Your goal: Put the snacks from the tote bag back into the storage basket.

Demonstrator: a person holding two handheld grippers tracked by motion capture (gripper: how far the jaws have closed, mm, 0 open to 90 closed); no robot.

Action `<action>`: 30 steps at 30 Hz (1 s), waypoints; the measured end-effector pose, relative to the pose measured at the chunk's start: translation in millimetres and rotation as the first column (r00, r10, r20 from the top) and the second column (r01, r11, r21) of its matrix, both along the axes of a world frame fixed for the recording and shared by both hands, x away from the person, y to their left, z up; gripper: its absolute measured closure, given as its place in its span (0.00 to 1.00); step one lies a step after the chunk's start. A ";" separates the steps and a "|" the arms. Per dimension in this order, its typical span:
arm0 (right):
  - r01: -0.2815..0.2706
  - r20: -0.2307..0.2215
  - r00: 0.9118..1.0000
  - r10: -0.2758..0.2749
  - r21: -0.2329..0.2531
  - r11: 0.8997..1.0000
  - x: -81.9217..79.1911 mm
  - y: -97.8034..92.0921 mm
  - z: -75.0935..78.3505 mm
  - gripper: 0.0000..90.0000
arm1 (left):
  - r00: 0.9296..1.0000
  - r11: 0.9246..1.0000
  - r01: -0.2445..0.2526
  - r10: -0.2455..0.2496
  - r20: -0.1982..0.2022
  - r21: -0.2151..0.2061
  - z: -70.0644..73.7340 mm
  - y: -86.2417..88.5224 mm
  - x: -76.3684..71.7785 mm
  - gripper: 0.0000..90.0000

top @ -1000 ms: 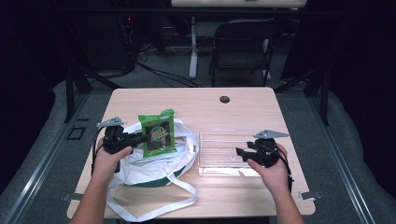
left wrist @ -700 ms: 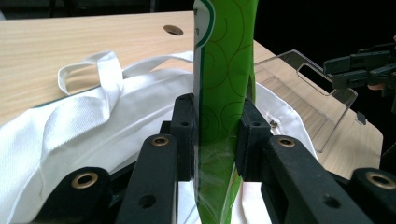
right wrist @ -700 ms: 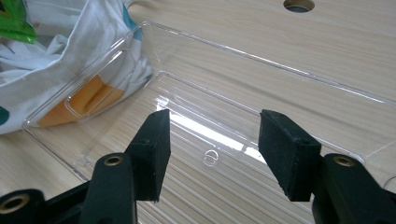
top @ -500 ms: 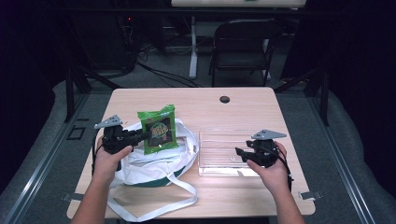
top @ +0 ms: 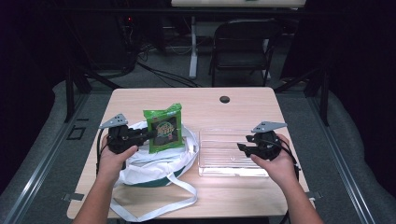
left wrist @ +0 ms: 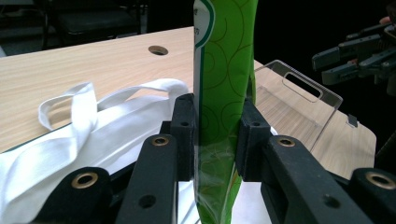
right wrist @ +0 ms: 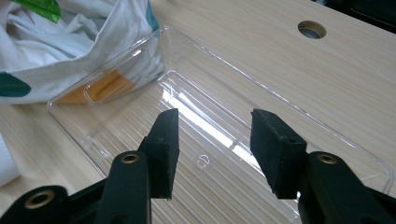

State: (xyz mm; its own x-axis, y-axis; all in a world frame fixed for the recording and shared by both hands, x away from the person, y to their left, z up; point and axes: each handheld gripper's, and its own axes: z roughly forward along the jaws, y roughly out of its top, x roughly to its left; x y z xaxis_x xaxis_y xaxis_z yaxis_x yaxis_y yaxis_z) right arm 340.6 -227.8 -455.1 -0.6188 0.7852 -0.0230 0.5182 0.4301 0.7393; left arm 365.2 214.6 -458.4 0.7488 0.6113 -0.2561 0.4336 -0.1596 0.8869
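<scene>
A green snack packet (top: 163, 127) (left wrist: 224, 84) stands upright above a white cloth bag (top: 159, 161) (left wrist: 70, 140) on the left of the table. My left gripper (top: 148, 135) (left wrist: 215, 135) is shut on the packet's lower edge, a jaw on each side. A clear plastic tray (top: 229, 151) (right wrist: 224, 126) lies flat to the right of the bag, with nothing in it. My right gripper (top: 241, 148) (right wrist: 212, 144) hovers over the tray's right end, open, nothing between its jaws. In the left gripper view the right gripper (left wrist: 336, 63) appears far off beyond the tray (left wrist: 299, 98).
The bag's white straps (top: 154, 205) trail toward the table's front edge. A round cable hole (top: 224, 99) (right wrist: 312, 29) (left wrist: 158, 50) sits at the back centre of the wooden table (top: 205, 107). A black folding chair (top: 243, 46) stands behind the table.
The left gripper has lifted the green packet slightly higher and more upright above the bag. The right gripper has barely moved.
</scene>
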 end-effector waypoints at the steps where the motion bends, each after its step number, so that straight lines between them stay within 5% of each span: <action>1: -0.008 0.004 1.000 0.008 -0.008 1.000 0.9 -0.2 0.6 0.60 | 1.000 1.000 0.006 -0.006 -0.001 0.007 0.0 -2.5 -0.1 0.81; 8: -0.095 -0.020 0.995 0.094 -0.080 0.992 5.9 3.3 7.6 0.66 | 0.999 0.999 0.050 -0.050 0.007 0.016 0.3 -18.8 -2.3 0.81; 15: -0.189 -0.050 0.982 0.183 -0.152 0.970 9.8 12.9 20.1 0.69 | 0.997 0.997 0.079 -0.079 0.026 0.007 2.7 -29.7 -5.0 0.81; 19: -0.246 -0.066 0.969 0.237 -0.203 0.948 15.0 20.0 29.3 0.71 | 0.995 0.996 0.092 -0.092 0.033 0.002 4.3 -33.5 -6.7 0.81; 30: -0.333 -0.086 0.943 0.322 -0.234 0.913 25.8 28.8 59.2 0.74 | 0.990 0.991 0.132 -0.131 0.051 -0.008 7.3 -43.1 -12.4 0.81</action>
State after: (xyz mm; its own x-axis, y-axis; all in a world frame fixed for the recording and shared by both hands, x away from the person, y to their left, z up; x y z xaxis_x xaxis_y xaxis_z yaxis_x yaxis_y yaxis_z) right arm 366.5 -199.1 -395.9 -0.8453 0.5120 -0.1528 0.3475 0.7440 0.5707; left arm 352.8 171.6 -451.1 0.8344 0.5043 -0.2225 0.3647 -0.2025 0.9088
